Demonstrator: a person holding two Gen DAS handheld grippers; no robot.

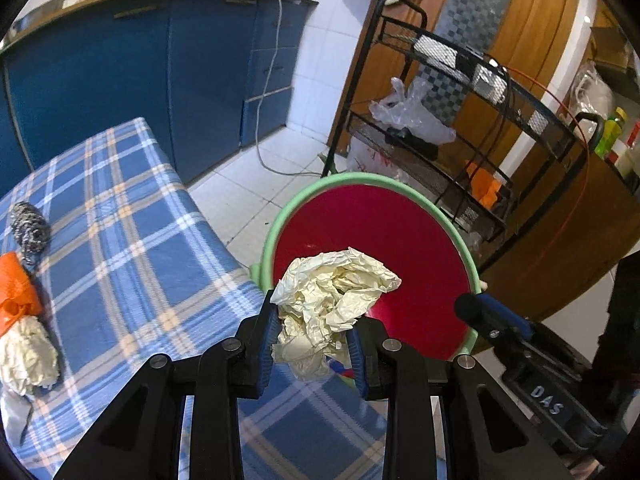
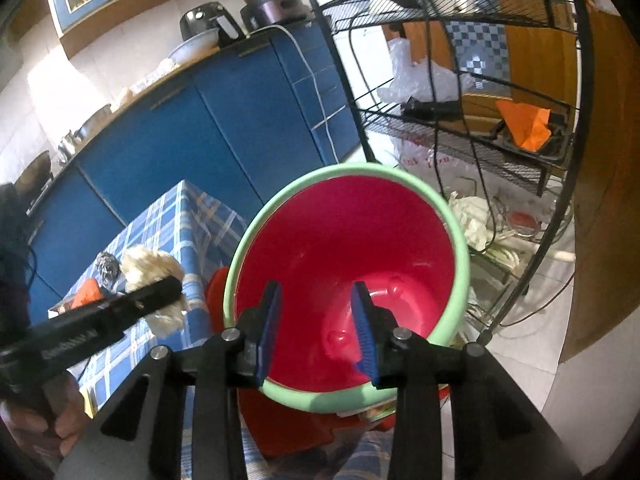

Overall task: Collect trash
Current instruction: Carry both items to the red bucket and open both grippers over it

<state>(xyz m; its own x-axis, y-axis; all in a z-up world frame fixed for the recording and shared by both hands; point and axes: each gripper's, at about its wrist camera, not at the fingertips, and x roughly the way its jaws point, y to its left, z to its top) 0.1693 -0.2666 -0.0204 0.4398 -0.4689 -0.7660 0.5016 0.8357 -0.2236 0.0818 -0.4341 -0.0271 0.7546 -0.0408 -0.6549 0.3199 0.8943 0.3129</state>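
Observation:
My left gripper [image 1: 314,346] is shut on a crumpled cream paper ball [image 1: 332,304] and holds it at the near rim of a red bin with a green rim [image 1: 372,240]. The bin stands beside a table with a blue plaid cloth [image 1: 132,248]. On the table's left lie a second cream paper wad [image 1: 26,356], an orange scrap [image 1: 14,292] and a grey crumpled wad [image 1: 30,230]. My right gripper [image 2: 316,328] is open and empty above the bin's mouth [image 2: 360,240]. In the right wrist view the left gripper [image 2: 120,316] with its paper [image 2: 154,268] shows at left.
A black wire rack [image 1: 460,120] with plastic bags and orange paper stands right behind the bin. Blue cabinets [image 1: 140,80] line the back wall. A white cable [image 1: 268,120] trails on the tiled floor. A wooden round piece [image 1: 580,240] is at right.

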